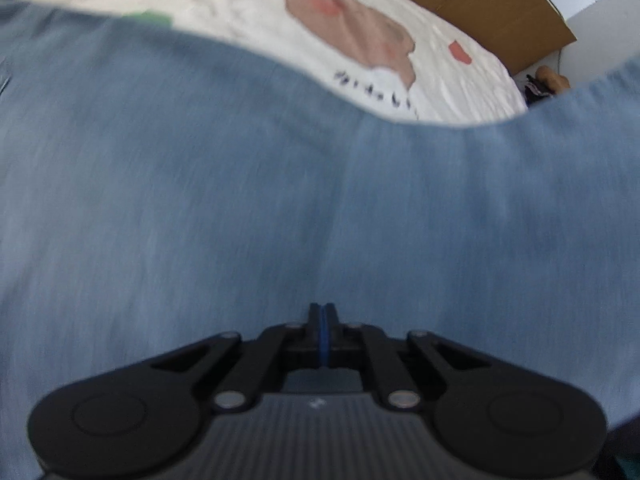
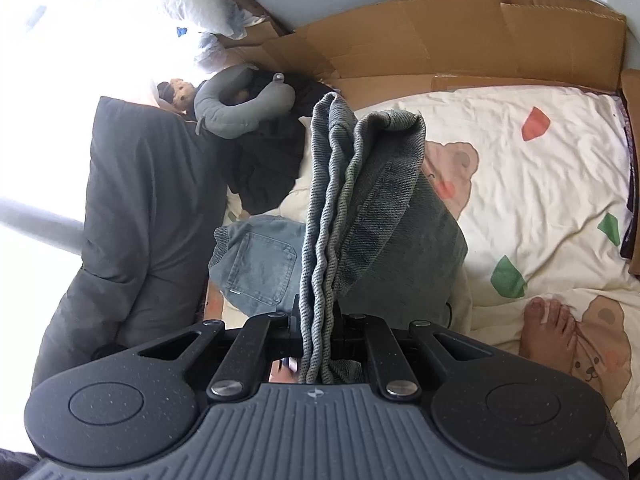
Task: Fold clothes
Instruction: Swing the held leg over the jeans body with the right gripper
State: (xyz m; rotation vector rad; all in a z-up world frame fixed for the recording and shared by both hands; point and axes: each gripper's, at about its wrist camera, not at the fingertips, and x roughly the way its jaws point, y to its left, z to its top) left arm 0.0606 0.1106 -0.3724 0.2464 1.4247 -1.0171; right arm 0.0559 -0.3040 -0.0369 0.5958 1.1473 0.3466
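Your right gripper (image 2: 318,320) is clamped on a bunched, wavy edge of the faded blue denim jeans (image 2: 360,184), the folds rising between its black fingers and draping over a cream bedsheet printed with pink bears and coloured shapes (image 2: 532,184). Below the lifted fold, the seat of the jeans with its stitched back pocket (image 2: 260,268) lies on the sheet. Your left gripper (image 1: 323,312) has its fingers pressed together with only a thin blue line between them; the same denim (image 1: 280,184) fills nearly the whole left wrist view, blurred, and you cannot tell from it whether any cloth is pinched between the tips. Beyond the denim's far edge, the bear-print sheet (image 1: 248,12) and a brown cardboard panel (image 1: 500,4) show. In the right wrist view, a dark grey padded jacket (image 2: 136,208) lies at the left beside a grey U-shaped neck pillow (image 2: 240,108) and a small brown plush toy (image 2: 180,92) (half lost in window glare), with flattened brown cardboard (image 2: 460,40) along the head of the bed and a bare foot (image 2: 548,328) resting on the sheet at the right.
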